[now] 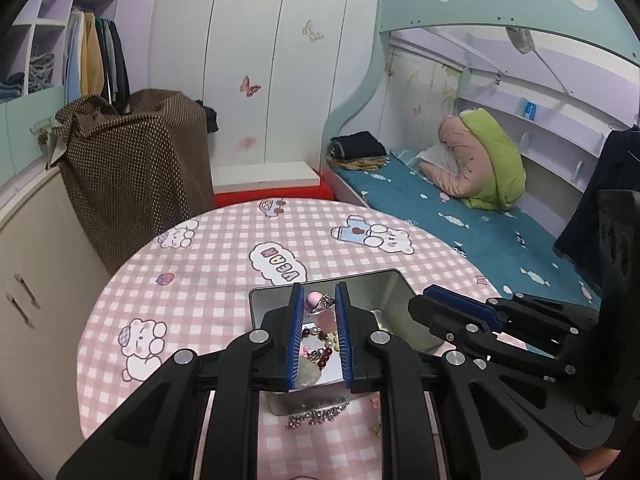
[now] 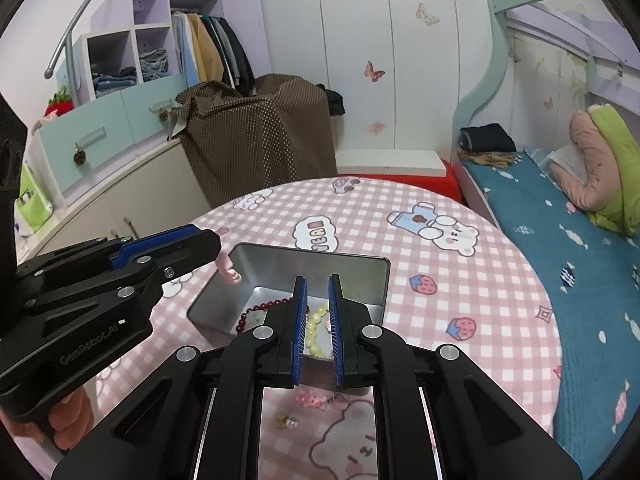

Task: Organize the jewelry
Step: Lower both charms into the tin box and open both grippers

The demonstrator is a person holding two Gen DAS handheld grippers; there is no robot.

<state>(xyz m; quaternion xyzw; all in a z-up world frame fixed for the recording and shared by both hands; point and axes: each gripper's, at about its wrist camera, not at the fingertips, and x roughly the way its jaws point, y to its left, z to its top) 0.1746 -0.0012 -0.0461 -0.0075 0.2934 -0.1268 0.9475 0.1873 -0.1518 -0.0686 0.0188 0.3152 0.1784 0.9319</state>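
Note:
A grey metal tin (image 1: 394,286) stands on the pink checked round table (image 1: 192,280). It holds a dark red bead bracelet (image 2: 262,306), a yellow-green bead bracelet (image 2: 316,320) and other pieces. My left gripper (image 1: 318,300) hangs over the tin, shut on a silver ring with a pink bead (image 1: 318,303). My right gripper (image 2: 318,284) is over the tin's near side, its jaws a little apart with nothing between them. The ring also shows in the right wrist view (image 2: 229,271), at the left gripper's tip (image 2: 200,240).
Loose pieces lie on the cloth in front of the tin: a sparkly chain (image 1: 316,416), a pink charm (image 2: 312,398), a small bead piece (image 2: 286,420). A brown-covered object (image 1: 136,160) stands beyond the table, a bed (image 1: 460,216) to the right, a cabinet (image 1: 32,280) to the left.

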